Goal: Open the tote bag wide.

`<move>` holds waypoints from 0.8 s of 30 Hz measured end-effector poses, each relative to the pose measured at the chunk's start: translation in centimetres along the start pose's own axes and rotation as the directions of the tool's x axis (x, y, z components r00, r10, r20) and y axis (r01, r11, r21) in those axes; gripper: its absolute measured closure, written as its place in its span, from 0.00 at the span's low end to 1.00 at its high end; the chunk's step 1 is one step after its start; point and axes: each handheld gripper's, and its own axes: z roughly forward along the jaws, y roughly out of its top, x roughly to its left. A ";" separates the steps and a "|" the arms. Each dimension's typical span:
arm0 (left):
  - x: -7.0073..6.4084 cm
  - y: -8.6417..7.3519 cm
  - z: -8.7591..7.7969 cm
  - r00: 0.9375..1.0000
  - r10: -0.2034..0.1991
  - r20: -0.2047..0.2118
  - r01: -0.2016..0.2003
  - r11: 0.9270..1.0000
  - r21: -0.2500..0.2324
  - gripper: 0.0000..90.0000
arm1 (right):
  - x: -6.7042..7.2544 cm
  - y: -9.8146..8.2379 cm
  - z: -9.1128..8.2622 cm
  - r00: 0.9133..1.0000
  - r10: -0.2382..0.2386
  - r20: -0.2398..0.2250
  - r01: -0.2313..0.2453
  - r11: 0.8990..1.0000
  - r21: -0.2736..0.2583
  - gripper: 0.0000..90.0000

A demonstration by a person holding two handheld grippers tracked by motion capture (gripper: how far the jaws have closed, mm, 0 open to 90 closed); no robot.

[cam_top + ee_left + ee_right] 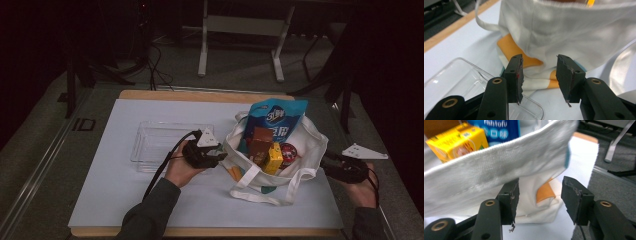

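A white cloth tote bag [306,142] stands open on the white table top, with a blue snack packet [278,118], a brown box [261,142], a yellow carton [273,158] and a red round pack [288,151] inside. My left gripper [222,154] is at the bag's left side. Its jaws are open just short of the white cloth [574,32] and an orange patch [511,47], and nothing lies between them. My right gripper [325,159] is at the bag's right side, also open. The bag's rim band [499,162] runs just above its jaws, untouched by the pads.
An empty clear plastic tray [150,145] lies left of the bag, close under my left gripper [540,75]. The bag's handle loops [260,195] trail on the white sheet toward the front edge. A white metal frame [240,30] stands on the floor beyond the table.
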 end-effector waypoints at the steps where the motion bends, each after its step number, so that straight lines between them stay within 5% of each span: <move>1: 0.0 0.1 -0.4 1.000 -0.001 -0.001 0.001 1.000 -0.013 0.64 | 0.0 0.1 -0.4 1.000 -0.002 0.004 0.002 1.000 -0.008 0.53; 6: 0.2 0.6 -1.8 1.000 -0.020 0.022 0.022 0.998 -0.066 0.76 | -0.3 0.9 -2.1 1.000 0.006 0.002 -0.006 0.998 -0.059 0.55; 18: -1.0 3.2 -3.2 0.995 0.062 0.076 -0.050 0.988 -0.146 0.80 | -0.5 3.1 -3.0 0.999 0.038 -0.009 -0.039 0.990 -0.138 0.61; 24: -2.9 4.8 -1.5 0.978 0.154 0.137 -0.135 0.981 -0.139 0.77 | -0.6 3.9 -1.9 0.998 0.057 -0.015 -0.058 0.992 -0.110 0.61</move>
